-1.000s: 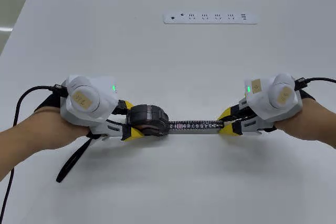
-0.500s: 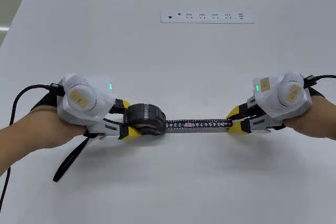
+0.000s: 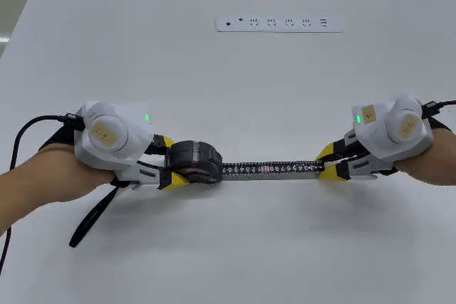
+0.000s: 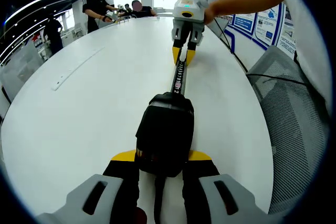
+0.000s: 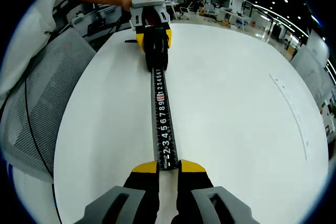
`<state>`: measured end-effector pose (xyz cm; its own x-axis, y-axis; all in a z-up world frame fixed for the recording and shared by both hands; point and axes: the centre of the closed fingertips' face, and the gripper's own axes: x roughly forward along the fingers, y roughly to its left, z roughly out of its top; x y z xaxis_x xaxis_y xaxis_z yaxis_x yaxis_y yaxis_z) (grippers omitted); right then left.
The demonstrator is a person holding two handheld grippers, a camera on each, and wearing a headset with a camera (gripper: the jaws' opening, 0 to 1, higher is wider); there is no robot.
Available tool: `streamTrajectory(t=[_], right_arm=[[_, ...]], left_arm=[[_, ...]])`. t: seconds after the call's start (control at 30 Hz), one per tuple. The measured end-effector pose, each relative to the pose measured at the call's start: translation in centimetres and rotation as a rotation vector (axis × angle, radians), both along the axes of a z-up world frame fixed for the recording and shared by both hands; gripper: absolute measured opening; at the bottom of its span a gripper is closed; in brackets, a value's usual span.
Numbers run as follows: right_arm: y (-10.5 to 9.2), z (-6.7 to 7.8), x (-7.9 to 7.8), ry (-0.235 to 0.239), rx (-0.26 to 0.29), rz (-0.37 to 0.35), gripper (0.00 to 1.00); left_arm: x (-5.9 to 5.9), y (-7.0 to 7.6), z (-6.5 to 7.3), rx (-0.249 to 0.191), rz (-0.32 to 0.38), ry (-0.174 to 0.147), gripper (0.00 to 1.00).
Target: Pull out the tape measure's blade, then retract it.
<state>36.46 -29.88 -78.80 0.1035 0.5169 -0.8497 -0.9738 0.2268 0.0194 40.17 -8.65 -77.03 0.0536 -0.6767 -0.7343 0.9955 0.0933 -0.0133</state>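
A black tape measure case (image 3: 196, 162) rests on the white table, and my left gripper (image 3: 169, 163) is shut on it, yellow-tipped jaws on either side (image 4: 164, 156). Its blade (image 3: 269, 169), dark with white numbers, runs flat over the table to the right. My right gripper (image 3: 329, 162) is shut on the blade's end (image 5: 167, 167). In the right gripper view the blade (image 5: 162, 119) stretches away to the case (image 5: 156, 47) held by the left gripper (image 5: 154, 35). In the left gripper view the right gripper (image 4: 184, 55) pinches the far end of the blade (image 4: 179, 77).
A white power strip (image 3: 278, 24) lies at the far side of the table. A black strap (image 3: 92, 215) and a cable (image 3: 25, 137) trail from the left gripper. Mesh chairs (image 4: 291, 124) stand at the table's edge, and people sit at its far end (image 4: 118, 9).
My right gripper has moved further right with the blade's end, so more blade is drawn out. The left gripper and the case have stayed about where they were.
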Motion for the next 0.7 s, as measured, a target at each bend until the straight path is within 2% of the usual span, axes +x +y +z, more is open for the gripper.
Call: streamTrajectory(t=[0.7], right_arm=[[-2.8,-0.2,-0.3,0.002,-0.03,-0.028,0.08]], left_arm=[[0.1,0.0,0.0,0.005,0.001,0.0,0.26]])
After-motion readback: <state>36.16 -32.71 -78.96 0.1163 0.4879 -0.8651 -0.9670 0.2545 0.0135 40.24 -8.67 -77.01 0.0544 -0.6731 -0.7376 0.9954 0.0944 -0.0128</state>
